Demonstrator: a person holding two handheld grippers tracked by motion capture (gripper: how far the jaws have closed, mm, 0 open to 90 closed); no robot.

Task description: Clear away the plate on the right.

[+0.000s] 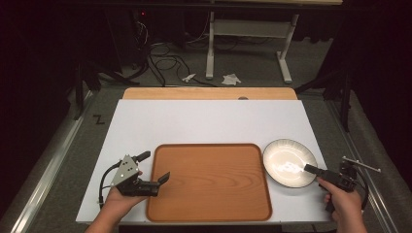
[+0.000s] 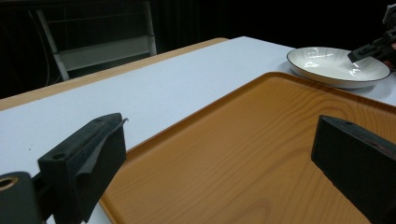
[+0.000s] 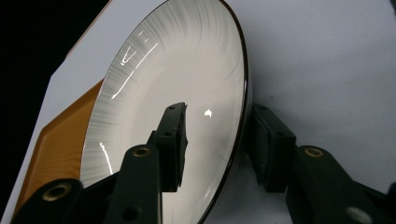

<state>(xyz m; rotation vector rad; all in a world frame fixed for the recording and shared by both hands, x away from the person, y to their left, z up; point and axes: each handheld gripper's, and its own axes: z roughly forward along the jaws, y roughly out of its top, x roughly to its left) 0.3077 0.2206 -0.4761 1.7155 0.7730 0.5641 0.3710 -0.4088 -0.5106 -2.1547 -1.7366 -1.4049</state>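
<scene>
White tabletop is occupied by an empty tray and plate. Left gripper jaws are spread; right gripper jaws straddle the plate's rim, unclosed.

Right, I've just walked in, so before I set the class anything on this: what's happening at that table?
A person holds a gripper in each hand at a white table. The right gripper straddles the near rim of a white plate, one jaw over the dish, one outside, not yet closed on it. The left gripper has its jaws open astride the left edge of an empty wooden tray. The plate sits just right of the tray.
</scene>
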